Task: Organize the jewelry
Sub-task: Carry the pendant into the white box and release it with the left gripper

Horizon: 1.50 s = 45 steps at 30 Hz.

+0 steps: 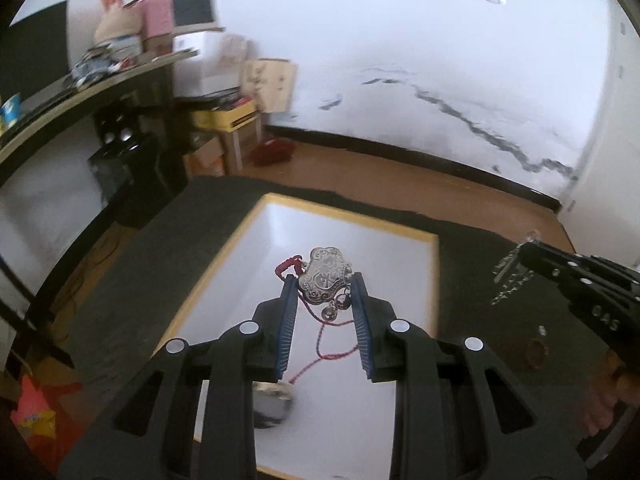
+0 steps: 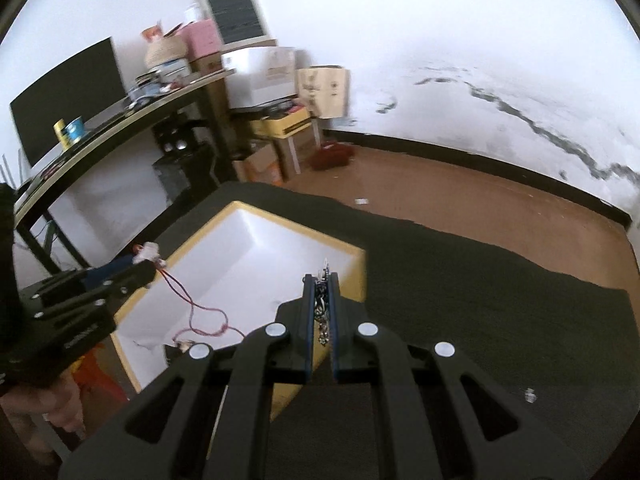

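Both my grippers hold jewelry above the yellow-rimmed white tray [image 1: 428,240].
My left fingers [image 1: 289,312] clench the silver lock-shaped pendant [image 1: 325,280] upright, its red cord [image 1: 320,344] trailing down into the tray; my right fingers [image 2: 334,312] pinch a silver chain [image 2: 323,316], hanging lengthwise.

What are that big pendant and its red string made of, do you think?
The pendant looks like silver-coloured metal: pale grey, shiny, with embossed scrollwork and small bells hanging under it. Whether it is real silver cannot be told. The red string looks like thin twisted textile cord, matte and limp, trailing into the white tray.
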Each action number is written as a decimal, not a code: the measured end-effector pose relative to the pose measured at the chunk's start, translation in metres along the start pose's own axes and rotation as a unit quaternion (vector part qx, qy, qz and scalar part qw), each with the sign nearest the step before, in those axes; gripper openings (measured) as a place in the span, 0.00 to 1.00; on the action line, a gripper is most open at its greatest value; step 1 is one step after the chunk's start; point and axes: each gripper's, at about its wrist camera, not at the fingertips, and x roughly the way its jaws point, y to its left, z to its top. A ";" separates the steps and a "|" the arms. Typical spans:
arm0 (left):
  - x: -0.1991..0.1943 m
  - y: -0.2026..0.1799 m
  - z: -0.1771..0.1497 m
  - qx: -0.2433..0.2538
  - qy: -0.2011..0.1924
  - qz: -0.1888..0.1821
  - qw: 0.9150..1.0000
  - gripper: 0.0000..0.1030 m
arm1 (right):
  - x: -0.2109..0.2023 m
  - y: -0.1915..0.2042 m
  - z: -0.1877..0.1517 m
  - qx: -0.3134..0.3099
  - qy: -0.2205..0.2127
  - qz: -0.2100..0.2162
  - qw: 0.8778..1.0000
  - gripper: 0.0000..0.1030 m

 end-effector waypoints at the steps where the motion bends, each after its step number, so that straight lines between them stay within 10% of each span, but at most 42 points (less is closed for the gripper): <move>1: 0.003 0.008 -0.001 -0.004 0.001 0.007 1.000 0.26 | 0.004 0.008 0.001 -0.004 0.001 0.003 1.000 0.06; 10: 0.027 0.080 -0.013 -0.049 0.022 0.044 0.998 0.26 | 0.040 0.055 -0.001 -0.027 0.017 0.021 0.999 0.06; 38: 0.115 0.082 -0.063 -0.012 0.137 0.068 0.988 0.27 | 0.069 0.068 -0.021 -0.040 0.049 0.034 0.997 0.06; 45: 0.101 0.078 -0.059 -0.018 0.112 0.073 0.991 0.79 | 0.077 0.071 -0.024 -0.043 0.055 0.033 0.997 0.06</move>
